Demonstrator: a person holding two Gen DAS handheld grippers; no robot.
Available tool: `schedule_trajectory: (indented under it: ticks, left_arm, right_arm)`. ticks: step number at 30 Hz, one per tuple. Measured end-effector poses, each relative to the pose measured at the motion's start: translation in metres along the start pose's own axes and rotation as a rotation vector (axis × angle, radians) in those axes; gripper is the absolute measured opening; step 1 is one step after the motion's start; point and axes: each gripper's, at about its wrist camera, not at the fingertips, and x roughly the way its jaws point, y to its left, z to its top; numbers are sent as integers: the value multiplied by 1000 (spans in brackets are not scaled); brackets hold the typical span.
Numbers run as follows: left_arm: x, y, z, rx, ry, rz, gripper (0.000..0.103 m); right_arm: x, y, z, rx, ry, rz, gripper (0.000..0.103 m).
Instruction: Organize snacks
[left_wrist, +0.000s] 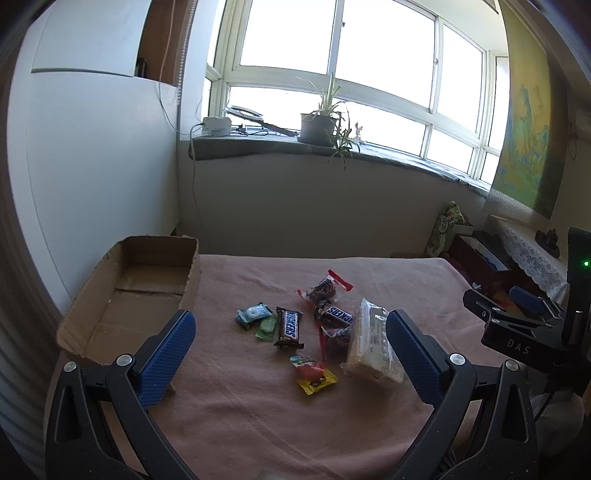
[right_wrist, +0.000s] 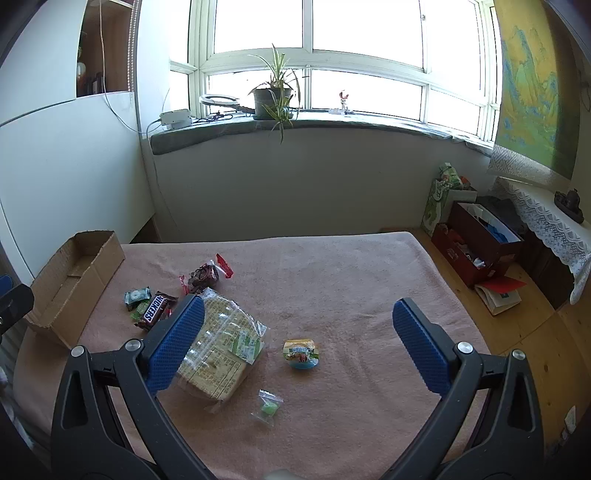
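Both claws spread wide and holding nothing: left gripper (left_wrist: 291, 347) hangs over the snack pile, right gripper (right_wrist: 297, 341) near the cracker pack (right_wrist: 218, 354); Snickers bar (left_wrist: 289, 326) sits mid-blanket (left_wrist: 258, 413); empty cardboard box (left_wrist: 129, 291) at far left; potted plant (left_wrist: 319, 123) on the windowsill.

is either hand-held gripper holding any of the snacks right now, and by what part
Nothing is held. The left hand-held gripper and the right hand-held gripper are both open above the table, with the snacks lying loose on the pink cloth.
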Motion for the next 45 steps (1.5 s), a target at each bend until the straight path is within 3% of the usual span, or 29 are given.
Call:
schedule_trajectory:
  ticks: [10, 17, 22, 26, 31, 37, 45]
  left_arm:
    - [24, -8, -11, -16, 88, -76, 102]
    - [48, -12, -18, -39, 154, -163, 97]
    - [76, -19, -14, -33, 224, -241, 85]
    - [100, -19, -8, -62, 329, -311, 72]
    - [119, -25, -6, -54, 463, -352, 49]
    - [135, -27, -7, -129, 590, -371, 40]
    - [146, -38, -14, -87, 704, -321, 35]
  right_arm:
    - [22, -6, -9, 2, 75, 22, 103]
    - [43, -19, -19, 73, 176, 159, 103]
    - [64, -15, -21, 105, 251, 282, 103]
    - [90, -5, -20, 140, 339, 358, 103]
    - [126, -8, -32, 279, 517, 456, 97]
    - [153, -13, -43, 388, 659, 479, 76]
    - [174, -7, -49, 447, 773, 522, 75]
